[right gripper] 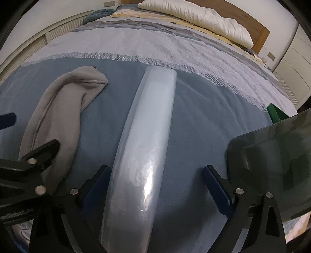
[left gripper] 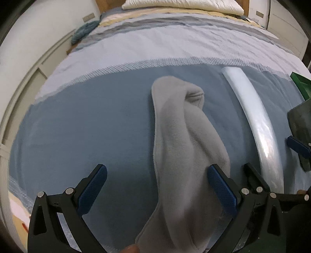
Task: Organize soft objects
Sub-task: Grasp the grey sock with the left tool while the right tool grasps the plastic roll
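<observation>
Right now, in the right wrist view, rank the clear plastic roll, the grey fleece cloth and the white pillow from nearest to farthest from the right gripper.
1. Clear plastic roll: between the open jaws of the right gripper.
2. Grey fleece cloth: left of the roll, on the blue blanket.
3. White pillow: far end, by the headboard.

My left gripper (left gripper: 157, 186) and right gripper (right gripper: 155, 184) are showing black angular frames, blue textured pads (left gripper: 223, 186) and round silver pivot screws (left gripper: 69, 191).

Both wrist views: close, angled down over bed (left gripper: 97, 126); share grey cloth (left gripper: 180, 136), white roll (right gripper: 147, 146).
</observation>
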Tool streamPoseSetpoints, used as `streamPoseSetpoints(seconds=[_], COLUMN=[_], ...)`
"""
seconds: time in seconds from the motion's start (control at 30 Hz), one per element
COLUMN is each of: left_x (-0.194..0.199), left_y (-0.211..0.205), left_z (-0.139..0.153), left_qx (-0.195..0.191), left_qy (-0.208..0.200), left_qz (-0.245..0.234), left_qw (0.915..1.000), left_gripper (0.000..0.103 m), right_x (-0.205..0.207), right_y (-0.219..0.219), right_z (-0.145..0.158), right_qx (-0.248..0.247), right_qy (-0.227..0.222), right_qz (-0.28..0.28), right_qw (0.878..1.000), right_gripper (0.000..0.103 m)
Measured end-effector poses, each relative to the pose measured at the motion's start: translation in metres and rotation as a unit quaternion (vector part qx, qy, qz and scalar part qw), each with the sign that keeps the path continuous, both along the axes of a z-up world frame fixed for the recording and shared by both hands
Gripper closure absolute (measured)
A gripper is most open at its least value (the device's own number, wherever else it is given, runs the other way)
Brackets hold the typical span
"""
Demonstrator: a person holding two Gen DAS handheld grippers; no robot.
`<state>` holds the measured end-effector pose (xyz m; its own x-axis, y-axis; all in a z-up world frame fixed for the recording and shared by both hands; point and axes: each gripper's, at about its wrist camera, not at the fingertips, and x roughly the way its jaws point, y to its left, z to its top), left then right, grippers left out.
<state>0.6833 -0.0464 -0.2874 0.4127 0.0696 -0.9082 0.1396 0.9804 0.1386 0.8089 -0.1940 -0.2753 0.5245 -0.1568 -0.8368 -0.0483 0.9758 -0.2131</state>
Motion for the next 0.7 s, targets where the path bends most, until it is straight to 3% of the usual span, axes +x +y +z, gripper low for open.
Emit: streamPoseSetpoints(seconds=[0.13,0.27,0.3,0.37,0.47,0.53,0.7], left_x=[0.006,0.006,0.005,0.001,-0.001,-0.002,-0.009], left_y=[0.002,0.003,0.003,0.001,-0.006,-0.007,-0.008], left_z=[-0.015,-0.017,-0.016,-0.013,-0.007,-0.004,0.001], left_qx=[-0.033,-0.04,-0.041,-0.056,-0.091,-0.108,-0.124], left_qy=[0.025,0.018,0.013,0.003,0.012,0.015,0.001], left_qz=[0.005,0.01,0.008,-0.005,-0.034,-0.038,-0.035], left_qw=[0.9991,0.999,0.999,0.9984,0.9952,0.9933,0.9916], left_gripper=[0.001,0.003,0.008,0.044,0.081,0.089,0.094], right_x=[-0.001,-0.004,-0.004,-0.007,-0.009,-0.01,-0.011], right_y=[0.0,0.006,0.007,0.009,0.008,0.006,0.005], right_z=[-0.003,-0.003,-0.003,-0.001,0.001,0.002,0.005], right_qx=[0.003,0.006,0.004,0.003,0.011,0.014,0.017], right_qy=[0.002,0.001,0.001,-0.003,-0.008,-0.008,-0.009], right_qz=[0.011,0.034,0.039,0.049,0.051,0.054,0.063], right_qw=[1.0,0.999,0.999,0.999,0.999,0.998,0.998], right_gripper=[0.017,0.045,0.051,0.061,0.075,0.081,0.091])
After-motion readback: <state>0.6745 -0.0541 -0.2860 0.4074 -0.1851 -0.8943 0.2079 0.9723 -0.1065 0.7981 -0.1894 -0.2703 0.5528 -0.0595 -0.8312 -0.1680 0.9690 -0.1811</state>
